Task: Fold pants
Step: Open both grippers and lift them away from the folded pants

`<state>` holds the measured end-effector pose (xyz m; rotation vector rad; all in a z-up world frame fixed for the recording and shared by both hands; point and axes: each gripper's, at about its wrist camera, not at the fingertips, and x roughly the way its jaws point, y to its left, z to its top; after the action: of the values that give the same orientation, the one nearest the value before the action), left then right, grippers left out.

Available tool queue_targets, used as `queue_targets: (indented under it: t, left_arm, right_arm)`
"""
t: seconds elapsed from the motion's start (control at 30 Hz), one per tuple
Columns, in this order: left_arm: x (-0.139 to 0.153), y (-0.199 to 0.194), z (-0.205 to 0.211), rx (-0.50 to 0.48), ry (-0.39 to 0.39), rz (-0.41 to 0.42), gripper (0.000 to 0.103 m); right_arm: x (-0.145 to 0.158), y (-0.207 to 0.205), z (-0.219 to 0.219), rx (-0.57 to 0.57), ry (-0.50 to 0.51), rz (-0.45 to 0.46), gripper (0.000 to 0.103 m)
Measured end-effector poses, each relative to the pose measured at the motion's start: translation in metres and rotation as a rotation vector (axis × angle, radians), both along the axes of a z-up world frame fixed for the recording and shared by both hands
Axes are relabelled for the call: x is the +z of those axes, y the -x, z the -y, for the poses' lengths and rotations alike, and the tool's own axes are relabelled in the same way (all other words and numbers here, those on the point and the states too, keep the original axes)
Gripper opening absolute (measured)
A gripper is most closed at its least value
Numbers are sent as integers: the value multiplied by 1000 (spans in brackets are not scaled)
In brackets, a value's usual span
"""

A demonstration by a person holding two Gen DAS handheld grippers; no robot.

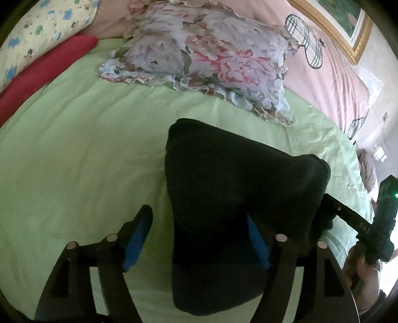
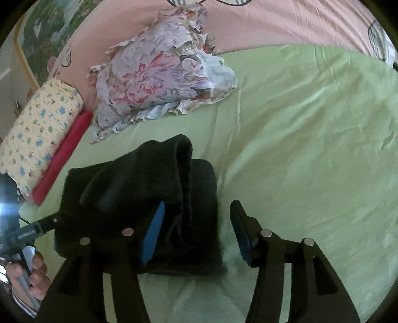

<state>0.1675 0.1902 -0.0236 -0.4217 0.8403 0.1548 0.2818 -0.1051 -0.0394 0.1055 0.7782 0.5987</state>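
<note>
Black pants [image 1: 231, 198] bundled, folds indistinct | left tongs [image 1: 199, 243] wide | right tongs [image 2: 196, 233] wide, pad half-buried

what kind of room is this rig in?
Most likely a bedroom at home. The black pants lie on a bed with a green sheet, a floral pillow sits near its head, and a gold-framed picture hangs on the wall behind.
</note>
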Motion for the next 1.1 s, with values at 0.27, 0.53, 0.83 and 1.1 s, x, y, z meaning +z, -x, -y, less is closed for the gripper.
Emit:
queue_targets:
  t: [0.27, 0.53, 0.83, 1.1]
  left_arm:
    - [11, 21, 3, 15, -23, 10, 76]
    - [18, 49, 26, -2, -94, -4, 80]
    - [21, 71, 48, 5, -178, -10, 82]
    - [16, 81, 61, 3, -228, -35, 82]
  right_arm:
    - [0, 2, 22, -89, -1, 23, 55]
    - [3, 34, 40, -58, -93, 47, 57]
    - [12, 82, 18, 114, -47, 211, 76]
    - [12, 104, -2, 199, 34, 299, 80]
